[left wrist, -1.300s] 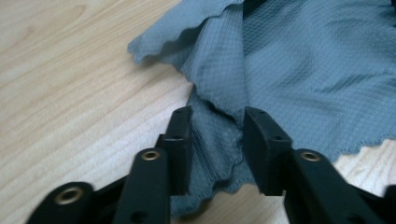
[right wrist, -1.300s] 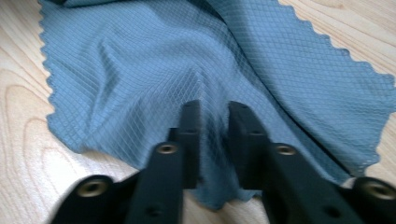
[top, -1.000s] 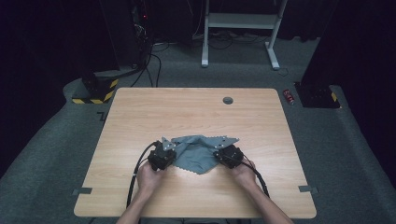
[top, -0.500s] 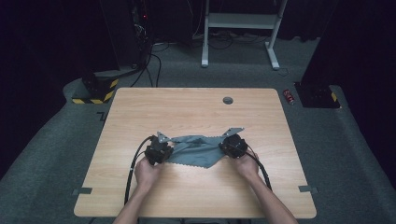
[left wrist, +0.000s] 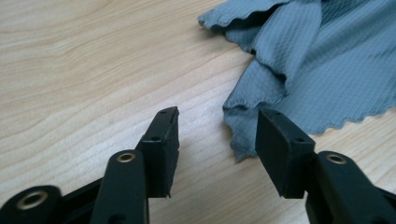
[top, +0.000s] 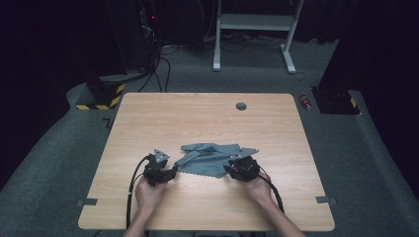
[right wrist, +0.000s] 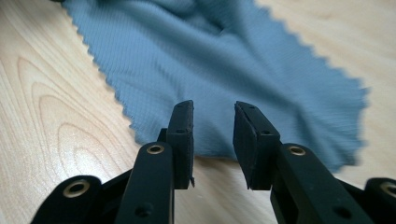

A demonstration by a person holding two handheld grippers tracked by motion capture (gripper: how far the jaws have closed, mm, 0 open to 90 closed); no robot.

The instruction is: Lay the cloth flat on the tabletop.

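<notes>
A grey-blue cloth [top: 213,158] with a zigzag edge lies crumpled on the wooden table [top: 207,118], near its front middle. My left gripper [top: 172,173] rests at the cloth's left end. In the left gripper view its jaws have just been opening and stand apart [left wrist: 217,140], the cloth's corner [left wrist: 243,130] lying loose just beyond the gap, pressed by neither pad. My right gripper [top: 230,170] sits at the cloth's right end. Its jaws have also just been opening [right wrist: 214,135]; the cloth [right wrist: 224,70] lies flat past the tips, not pinched.
A round grommet hole [top: 241,106] marks the table's far side. On the floor beyond are a yellow-black striped block [top: 101,96], cables [top: 163,64], a white frame's legs [top: 252,34] and a red can [top: 306,102].
Both grippers have let go of the cloth and their jaws have opened. The cloth, earlier stretched between them, now lies slack on the table. The left hand has sunk slightly.
</notes>
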